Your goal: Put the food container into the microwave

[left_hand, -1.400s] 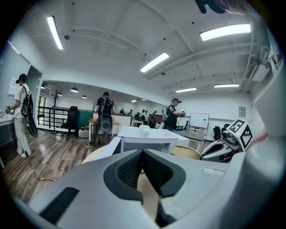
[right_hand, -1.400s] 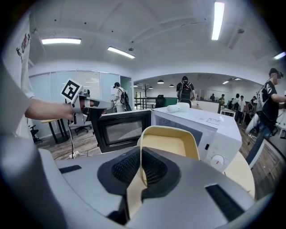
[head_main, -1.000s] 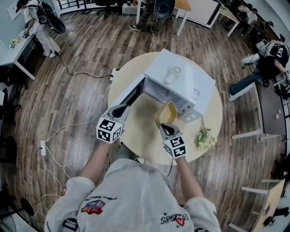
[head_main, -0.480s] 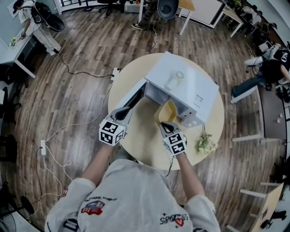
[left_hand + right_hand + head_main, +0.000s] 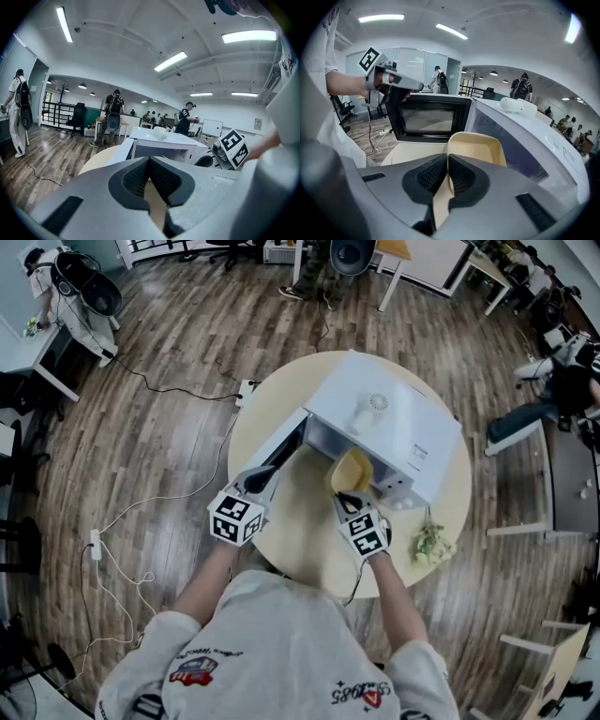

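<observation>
On the round table (image 5: 281,531) in front of me stood the white microwave (image 5: 398,427), its door (image 5: 283,439) swung wide open to my left so that the dark window faced across the table. At the mouth of the oven, just in front of the cavity, was the food container (image 5: 480,150), a pale yellow tub with rounded corners, and my right gripper (image 5: 448,159) was clamped on its near rim, the two ribbed pads pressed together with the thin wall pinched between them. From that grip the tub stood tilted, its open side turned toward me, and I could see nothing inside it; whether its base touched the table I could not tell. My left gripper (image 5: 150,160) was closed as well, pad against pad, with nothing between them, and it was held at the free edge of the open door; whether its tip actually touched the door I could not make out. A small white object (image 5: 371,409) lay on top of the microwave. Near the table's edge to my right, beside the oven's front corner, lay a little bunch of flowers (image 5: 429,542). Beyond the table, on the wooden floor (image 5: 169,352), a cable ran to a power strip (image 5: 247,387)
</observation>
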Demonstrator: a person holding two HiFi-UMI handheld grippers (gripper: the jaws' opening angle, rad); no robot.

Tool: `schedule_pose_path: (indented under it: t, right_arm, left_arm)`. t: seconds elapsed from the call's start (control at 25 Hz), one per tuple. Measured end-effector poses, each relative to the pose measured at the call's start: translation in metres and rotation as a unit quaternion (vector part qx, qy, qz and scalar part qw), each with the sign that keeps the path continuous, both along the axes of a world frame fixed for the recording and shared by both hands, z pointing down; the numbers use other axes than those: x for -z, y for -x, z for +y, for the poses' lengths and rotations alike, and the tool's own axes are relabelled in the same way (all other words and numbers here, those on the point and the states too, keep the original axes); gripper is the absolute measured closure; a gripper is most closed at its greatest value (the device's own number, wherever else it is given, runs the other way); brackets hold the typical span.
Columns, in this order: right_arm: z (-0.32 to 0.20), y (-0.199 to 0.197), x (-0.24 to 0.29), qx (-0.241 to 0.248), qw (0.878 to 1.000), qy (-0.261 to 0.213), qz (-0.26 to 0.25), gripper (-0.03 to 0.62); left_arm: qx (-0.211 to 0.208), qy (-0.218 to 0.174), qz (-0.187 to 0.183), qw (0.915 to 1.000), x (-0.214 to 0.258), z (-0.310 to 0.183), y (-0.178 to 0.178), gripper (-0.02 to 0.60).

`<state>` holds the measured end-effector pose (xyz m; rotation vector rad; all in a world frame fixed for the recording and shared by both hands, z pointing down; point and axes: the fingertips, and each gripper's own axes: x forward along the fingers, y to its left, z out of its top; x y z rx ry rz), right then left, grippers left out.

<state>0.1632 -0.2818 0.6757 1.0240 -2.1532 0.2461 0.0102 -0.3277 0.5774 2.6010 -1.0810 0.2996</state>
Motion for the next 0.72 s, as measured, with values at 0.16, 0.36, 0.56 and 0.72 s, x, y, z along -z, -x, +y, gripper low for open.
schedule_pose_path:
  t: [0.16, 0.36, 0.56, 0.72]
  right_arm:
    - [-0.008, -0.001, -0.013, 0.011, 1.0, 0.004, 0.025, 0.576]
    - [-0.016, -0.001, -0.022, 0.022, 0.998, 0.009, 0.05, 0.576]
    - [-0.031, -0.005, -0.03, 0.03, 0.996, 0.007, 0.081, 0.576]
    - [-0.044, -0.011, -0.041, 0.029, 0.995, 0.015, 0.096, 0.574]
  left_arm:
    - [-0.005, 0.005, 0.001, 1.0, -0.005, -0.003, -0.005, 0.577]
    - [-0.016, 0.012, 0.001, 0.9998, -0.009, -0.004, -0.011, 0.577]
    - [-0.018, 0.016, 0.001, 0.9997, -0.013, -0.009, -0.014, 0.577]
    - [-0.02, 0.019, 0.001, 0.9996, -0.015, -0.012, -0.017, 0.577]
